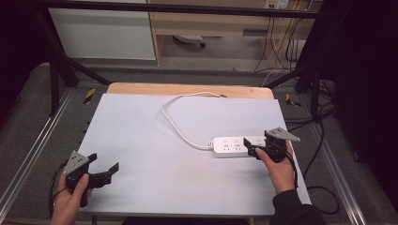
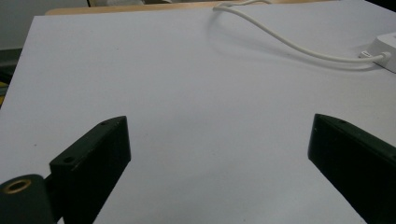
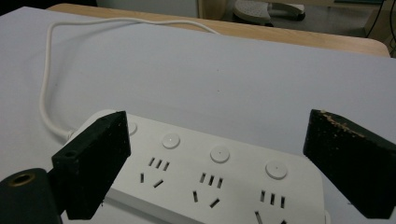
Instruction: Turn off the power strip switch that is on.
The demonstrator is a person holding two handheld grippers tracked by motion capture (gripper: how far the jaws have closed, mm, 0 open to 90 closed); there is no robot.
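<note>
the white power strip lies flat at about 4 o'clock on the table - right gripper hovers over its end, jaws apart and empty, probably lining up a grab - left gripper waits apart at 8 o'clock.

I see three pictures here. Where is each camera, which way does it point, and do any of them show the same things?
High view: above the person's side, looking forward and down on the table; both forearms, left gripper and right gripper show.
Left gripper view: rides that gripper, looking along its open jaws across the bare sheet toward the white cable.
Right gripper view: rides that gripper, looking down between its open jaws at the power strip.
Shared: all three show the power strip and its cable.
</note>
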